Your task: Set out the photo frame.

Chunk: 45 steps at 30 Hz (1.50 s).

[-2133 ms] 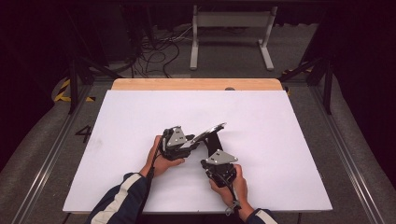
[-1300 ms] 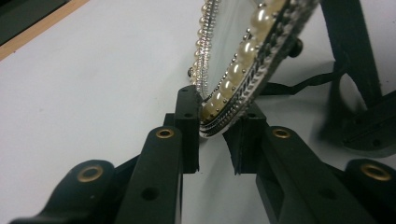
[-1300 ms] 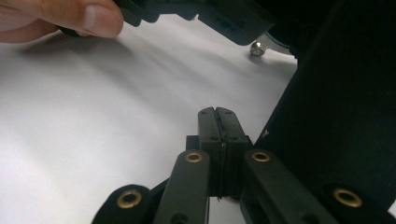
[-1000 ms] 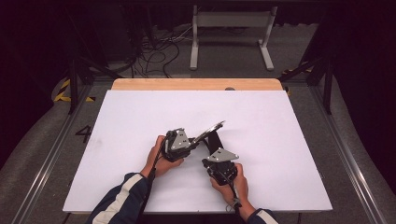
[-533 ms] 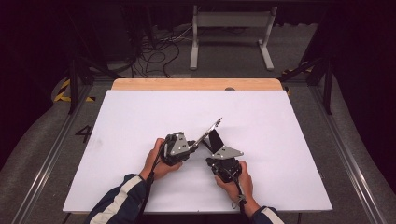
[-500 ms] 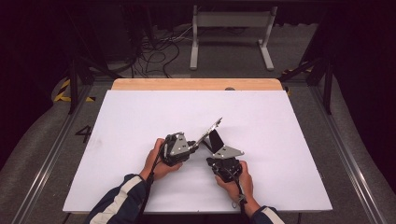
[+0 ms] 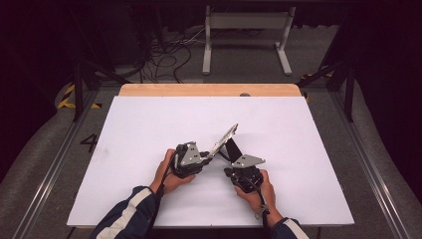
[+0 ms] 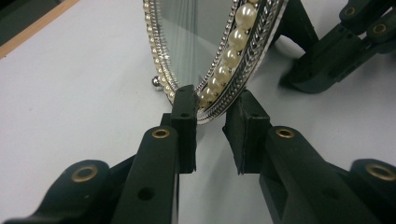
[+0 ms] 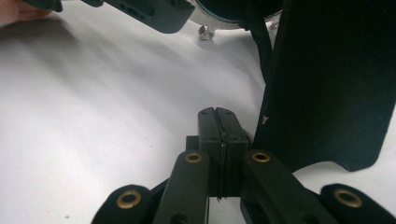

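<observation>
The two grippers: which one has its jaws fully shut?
The right gripper: its two pads meet with nothing between them. The left gripper has a gap, and the pearl-rimmed mirror frame sits in it.

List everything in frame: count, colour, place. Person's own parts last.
picture frame: 1, silver rim with pearl beads around glass, tilted on the table's middle, rim edge between the left gripper's jaws
frame stand: 1, black, behind the frame, beside the right gripper's jaws
table: 1, white top with a wooden far edge
floor cables: a tangle, dark, beyond the table
metal stand: 1, grey, on the floor beyond the table
left gripper: 1, black, jaws either side of the frame's rim, right pad apart from it
right gripper: 1, black, jaws shut on nothing
hands: 2, holding the grippers, near edge
</observation>
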Tool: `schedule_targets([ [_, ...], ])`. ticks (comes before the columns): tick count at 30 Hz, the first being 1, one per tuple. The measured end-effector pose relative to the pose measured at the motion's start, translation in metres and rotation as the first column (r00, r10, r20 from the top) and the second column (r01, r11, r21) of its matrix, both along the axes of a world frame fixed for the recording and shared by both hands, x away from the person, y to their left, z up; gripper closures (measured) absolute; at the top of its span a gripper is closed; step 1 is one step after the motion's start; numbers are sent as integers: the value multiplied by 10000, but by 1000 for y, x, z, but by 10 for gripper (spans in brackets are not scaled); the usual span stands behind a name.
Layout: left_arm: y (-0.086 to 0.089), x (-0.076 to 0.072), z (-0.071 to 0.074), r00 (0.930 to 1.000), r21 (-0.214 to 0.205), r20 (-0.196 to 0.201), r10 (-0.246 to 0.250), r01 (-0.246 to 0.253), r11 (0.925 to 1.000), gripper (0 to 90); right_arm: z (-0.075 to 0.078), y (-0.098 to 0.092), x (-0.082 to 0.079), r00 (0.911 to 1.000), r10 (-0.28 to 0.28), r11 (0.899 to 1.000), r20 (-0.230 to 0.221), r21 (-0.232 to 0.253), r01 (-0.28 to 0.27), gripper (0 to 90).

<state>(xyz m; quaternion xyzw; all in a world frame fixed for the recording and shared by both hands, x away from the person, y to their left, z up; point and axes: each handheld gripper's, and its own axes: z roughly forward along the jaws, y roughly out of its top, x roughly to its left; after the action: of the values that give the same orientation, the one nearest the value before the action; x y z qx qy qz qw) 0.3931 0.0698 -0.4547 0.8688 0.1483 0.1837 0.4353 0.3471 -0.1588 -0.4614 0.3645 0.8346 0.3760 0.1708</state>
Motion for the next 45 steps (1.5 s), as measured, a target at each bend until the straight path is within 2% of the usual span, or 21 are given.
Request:
schedule_targets([
  [2, -1, 0, 0, 10000, 38, 28, -29, 29, 10000, 756, 0, -3, 0, 9999, 101, 9999, 84, 9, -101, 900],
  [6, -1, 0, -1, 10000, -144, -66, -16, 15, 9999, 722, 1, -8, 1, 9999, 146, 9997, 28, 190, -147, 900],
  [8, -2, 0, -1, 10000, -132, -88, 21, -22, 9999, 669, 3, -10, 0, 9998, 215, 9995, 56, 230, -216, 900],
  [10, -3, 0, 0, 10000, -225, -40, 31, -32, 9997, 569, 5, -11, -1, 9996, 212, 9994, 177, 282, -217, 900],
  [14, -8, -1, 2, 9996, -443, -21, -286, 285, 9986, 508, 9, -13, -1, 9992, 206, 9994, 330, 288, -216, 896],
  [17, -9, -1, 3, 9984, -767, -65, -563, 556, 9955, 514, 8, -14, 0, 9995, 180, 9992, 272, 359, -189, 896],
  [19, -10, 0, 4, 9982, -692, -43, -599, 594, 9958, 512, 7, -14, 1, 9994, 147, 9987, 299, 491, -161, 895],
  [22, -9, 3, 4, 9983, -1005, -99, -571, 558, 9934, 515, 9, -11, -1, 9978, 376, 9977, 548, 551, -406, 895],
  [24, -8, 3, 5, 9979, -1116, -88, -641, 627, 9918, 546, 7, -7, -2, 9977, 449, 9980, 505, 424, -470, 895],
  [27, -7, 2, 8, 9976, -1027, 184, -668, 683, 9924, 650, 5, -4, -1, 9979, 382, 9989, 528, 237, -395, 899],
  [29, -5, 2, 8, 9974, -1186, 211, -683, 703, 9904, 702, 5, -6, 0, 9985, 191, 9995, 504, 227, -203, 900],
  [31, -4, 2, 9, 9955, -1041, 319, -888, 917, 9903, 706, 4, -8, 1, 9993, 178, 9987, 341, 465, -194, 900],
  [34, -5, 0, 11, 9947, -779, 564, -865, 908, 9928, 725, 5, -7, 1, 9992, 161, 9994, 366, 302, -172, 900],
  [40, -6, -4, 12, 9932, -712, 454, -1070, 1101, 9914, 716, 4, -10, 3, 9992, 307, 9991, 246, 274, -314, 900],
  [45, -7, -6, 13, 9938, -668, 483, -997, 1028, 9925, 715, 3, -13, 3, 9992, 329, 9990, 224, 295, -335, 900],
])
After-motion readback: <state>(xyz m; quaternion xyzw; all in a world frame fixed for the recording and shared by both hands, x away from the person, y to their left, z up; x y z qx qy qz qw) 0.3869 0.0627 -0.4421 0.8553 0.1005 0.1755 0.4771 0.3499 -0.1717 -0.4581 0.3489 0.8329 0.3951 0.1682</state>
